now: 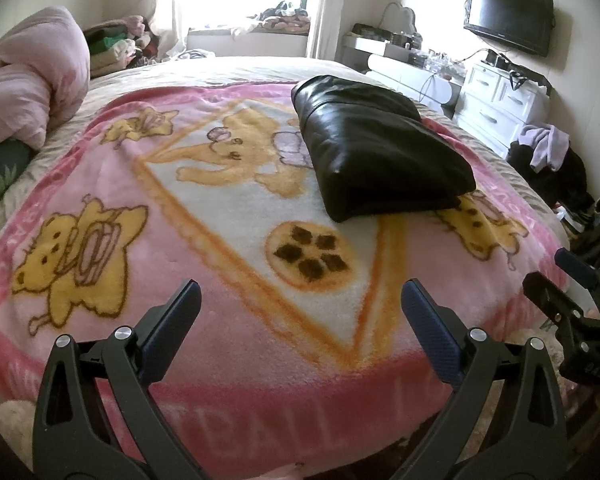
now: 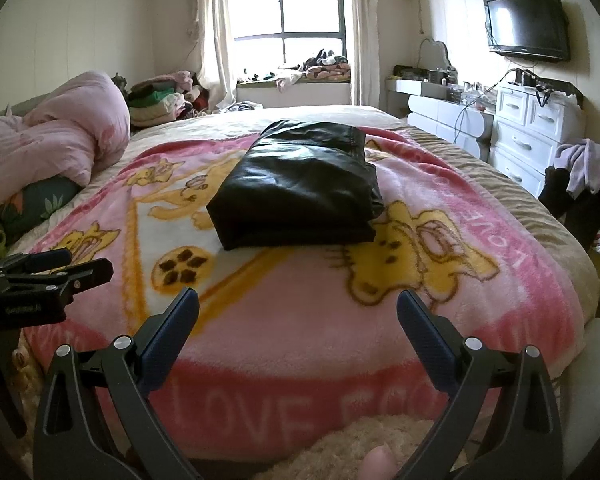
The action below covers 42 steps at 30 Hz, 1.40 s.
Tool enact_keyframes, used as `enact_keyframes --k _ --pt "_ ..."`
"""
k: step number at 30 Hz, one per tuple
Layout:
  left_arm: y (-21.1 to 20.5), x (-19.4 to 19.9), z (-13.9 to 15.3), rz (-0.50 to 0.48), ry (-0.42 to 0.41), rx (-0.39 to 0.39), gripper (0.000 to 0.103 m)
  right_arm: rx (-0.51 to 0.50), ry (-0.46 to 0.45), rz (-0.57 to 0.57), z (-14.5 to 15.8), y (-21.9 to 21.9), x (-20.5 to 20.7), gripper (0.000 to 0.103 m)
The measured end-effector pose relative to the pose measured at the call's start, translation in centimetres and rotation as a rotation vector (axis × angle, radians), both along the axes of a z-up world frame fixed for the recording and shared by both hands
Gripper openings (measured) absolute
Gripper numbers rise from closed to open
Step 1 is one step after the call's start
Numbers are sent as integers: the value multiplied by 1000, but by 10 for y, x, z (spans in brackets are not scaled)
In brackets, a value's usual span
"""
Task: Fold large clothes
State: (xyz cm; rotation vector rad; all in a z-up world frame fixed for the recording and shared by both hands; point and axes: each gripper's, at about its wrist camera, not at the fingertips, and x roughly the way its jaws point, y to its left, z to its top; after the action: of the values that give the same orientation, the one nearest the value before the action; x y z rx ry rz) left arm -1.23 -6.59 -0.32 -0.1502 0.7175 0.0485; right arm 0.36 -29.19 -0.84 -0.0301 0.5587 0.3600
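**A:** So what are the grippers doing here? Holding anything?

**B:** Nope, both empty. The left gripper (image 1: pixel 300 296) has its jaws spread wide, nothing between the blue pads (image 1: pixel 428 320), and it's hanging over the near edge of the pink cartoon blanket (image 1: pixel 260 360) without touching it as far as I can tell. Same for the right gripper (image 2: pixel 298 306): jaws wide apart, pads (image 2: pixel 172 332) bare, over the "LOVE" lettering at the blanket's near border. You can spot each one from the other's camera too, the right one poking in at the right edge of the left wrist view, the left one at the left edge of the right wrist view. They're side by side, a bit apart.

**A:** And the clothes?

**B:** It's a black leather-looking garment (image 1: pixel 380 140), shiny, can't tell exactly what kind. It's already folded into a thick, roughly rectangular bundle lying on the blanket toward the middle of the bed (image 2: pixel 480 152), well away from both grippers. In the right wrist view (image 2: pixel 300 188) the near edge is a smooth fold, and a stitched seam shows along the far end. One corner sits over a yellow bear print, right beside the cookie pattern (image 1: pixel 310 254).
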Motion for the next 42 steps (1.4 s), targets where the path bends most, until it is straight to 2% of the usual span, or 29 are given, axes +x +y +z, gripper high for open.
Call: enact_keyframes --k 42 --pt "5 -1 5 11 -4 10 94 -10 -2 -5 1 1 -1 99"
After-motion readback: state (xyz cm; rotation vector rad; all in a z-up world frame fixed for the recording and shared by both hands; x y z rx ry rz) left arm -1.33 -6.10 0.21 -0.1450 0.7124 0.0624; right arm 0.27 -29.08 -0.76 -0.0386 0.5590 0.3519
